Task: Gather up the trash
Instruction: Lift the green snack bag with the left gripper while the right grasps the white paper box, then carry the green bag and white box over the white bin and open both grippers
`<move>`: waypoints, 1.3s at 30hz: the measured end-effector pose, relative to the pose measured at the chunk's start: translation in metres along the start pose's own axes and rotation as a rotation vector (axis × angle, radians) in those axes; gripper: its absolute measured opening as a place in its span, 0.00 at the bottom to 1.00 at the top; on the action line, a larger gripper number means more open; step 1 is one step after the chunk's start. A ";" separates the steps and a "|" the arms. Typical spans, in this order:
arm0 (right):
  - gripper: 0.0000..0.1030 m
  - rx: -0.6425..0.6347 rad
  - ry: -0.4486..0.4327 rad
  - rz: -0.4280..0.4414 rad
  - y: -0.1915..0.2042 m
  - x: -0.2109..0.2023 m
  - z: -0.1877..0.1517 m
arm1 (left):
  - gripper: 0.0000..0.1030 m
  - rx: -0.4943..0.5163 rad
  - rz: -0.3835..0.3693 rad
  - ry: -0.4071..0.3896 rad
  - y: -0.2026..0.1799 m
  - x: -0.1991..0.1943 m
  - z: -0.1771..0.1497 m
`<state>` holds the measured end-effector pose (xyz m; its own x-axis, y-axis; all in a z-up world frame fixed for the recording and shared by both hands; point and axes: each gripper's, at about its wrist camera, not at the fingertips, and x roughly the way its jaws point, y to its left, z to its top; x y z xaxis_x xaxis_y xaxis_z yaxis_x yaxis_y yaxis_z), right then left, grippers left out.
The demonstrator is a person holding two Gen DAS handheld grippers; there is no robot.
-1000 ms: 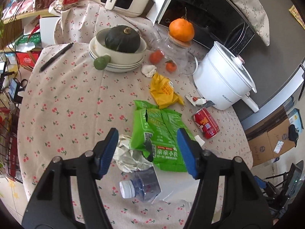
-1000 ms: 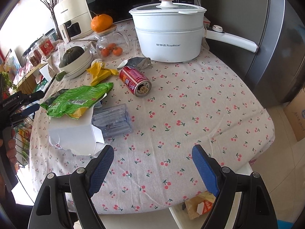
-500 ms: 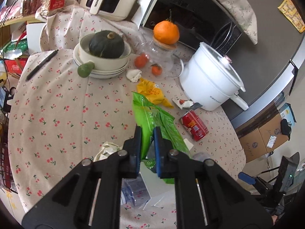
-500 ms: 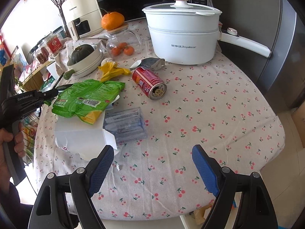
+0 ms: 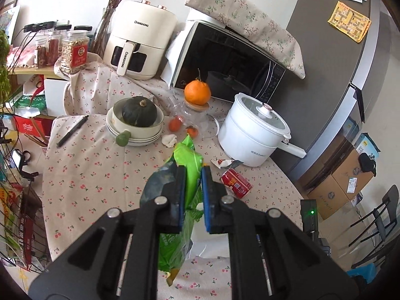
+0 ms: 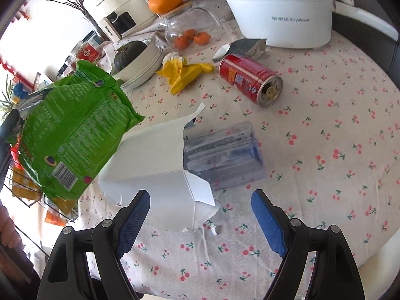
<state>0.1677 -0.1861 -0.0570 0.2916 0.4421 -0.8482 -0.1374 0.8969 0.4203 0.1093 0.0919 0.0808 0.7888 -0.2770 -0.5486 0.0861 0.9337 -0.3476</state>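
My left gripper is shut on a green snack bag, which hangs lifted off the cherry-print tablecloth. In the right wrist view the same green bag dangles at the left. My right gripper stands open just above a torn white paper box, nothing between its fingers. A crushed clear plastic bottle lies beside the box. Farther back lie a red can, a yellow wrapper, a grey foil wrapper and a small white crumpled scrap.
A white electric pot, a glass jar with small oranges, a large orange, stacked bowls with a dark squash, an air fryer and a microwave crowd the back. A pen lies at left. Wire rack beside the table.
My left gripper closed on the green bag and raised it off the table. My right gripper came down and closer over the white box and bottle, still open.
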 end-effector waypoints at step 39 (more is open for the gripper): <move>0.02 0.128 -0.351 0.181 -0.052 -0.158 -0.008 | 0.13 0.094 -0.167 -0.063 -0.071 -0.014 -0.006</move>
<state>0.1210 -0.3023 0.0524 0.5818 0.5437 -0.6049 -0.1037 0.7873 0.6078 0.0883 0.0284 0.1080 0.7950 -0.4178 -0.4398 0.2730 0.8939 -0.3556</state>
